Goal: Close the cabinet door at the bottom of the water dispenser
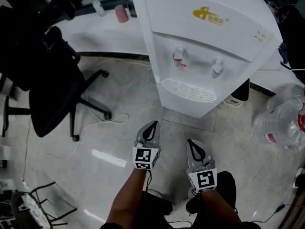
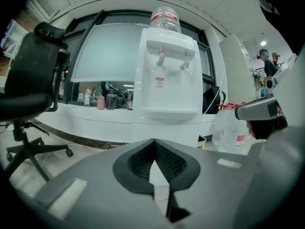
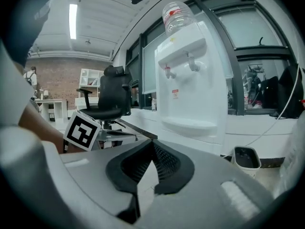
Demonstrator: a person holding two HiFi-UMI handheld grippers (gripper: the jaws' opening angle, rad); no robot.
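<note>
Left gripper: the left gripper [image 1: 154,124] is squeezed shut, tips touching, with nothing in it. It is near the bottom of the head view, over the floor [image 1: 119,142].
Right gripper: the right gripper [image 1: 189,142] is just beside it, at 3 o'clock. Its jaws are pressed together too, and it holds nothing.
Water dispenser: the white water dispenser [image 1: 200,56] stands at 12 o'clock from both grippers, apart from them. A clear bottle [image 2: 165,19] sits upside down on top.
Cabinet door: the cabinet door [image 2: 167,127] is on the low front of the dispenser, under the drip tray. Only a flat white strip shows in the left gripper view; the gripper hides the rest.
Chair: a black office chair [image 1: 43,80] is at 10 o'clock.
Water bottles: big clear water bottles [image 1: 281,123] stand at 2 o'clock.
Bin: a small bin [image 3: 247,157] is on the floor next to the dispenser.
</note>
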